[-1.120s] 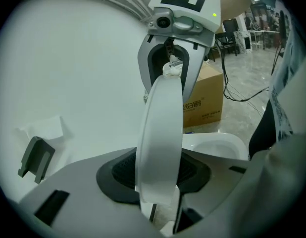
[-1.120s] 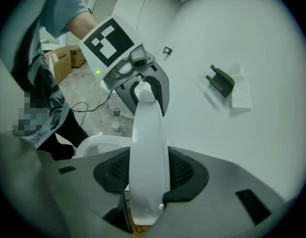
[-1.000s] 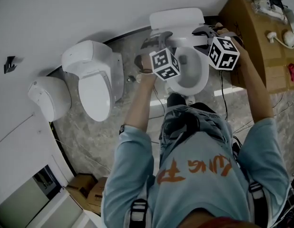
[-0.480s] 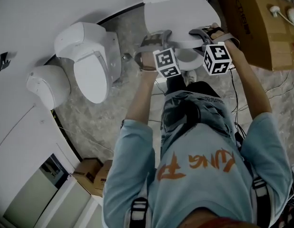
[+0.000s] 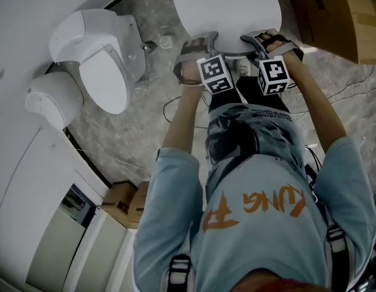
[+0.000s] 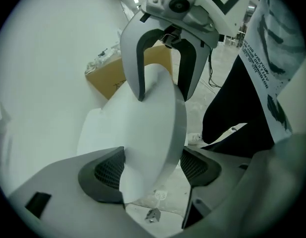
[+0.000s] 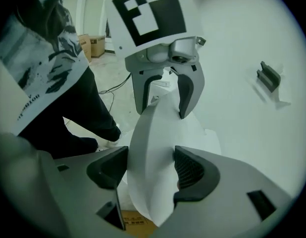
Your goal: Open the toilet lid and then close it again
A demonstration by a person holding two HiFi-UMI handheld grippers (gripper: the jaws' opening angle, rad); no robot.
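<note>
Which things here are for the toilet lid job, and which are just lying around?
For the job:
toilet lid

Just lying about:
other toilet
big cardboard box
small boxes

Orange letters "KUNG" stand on the person's pale blue shirt [image 5: 255, 224]; print on the cardboard box [image 5: 334, 8] up right of the shirt is illegible

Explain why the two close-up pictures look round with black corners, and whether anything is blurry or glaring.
Left gripper view: wide-angle lens, so a round picture with black corners; the toilet lid bulges, fairly sharp, evenly lit. Right gripper view: same rounding, soft shading on the toilet lid, no glare. Head view: dim, flat light, bowed edges.
</note>
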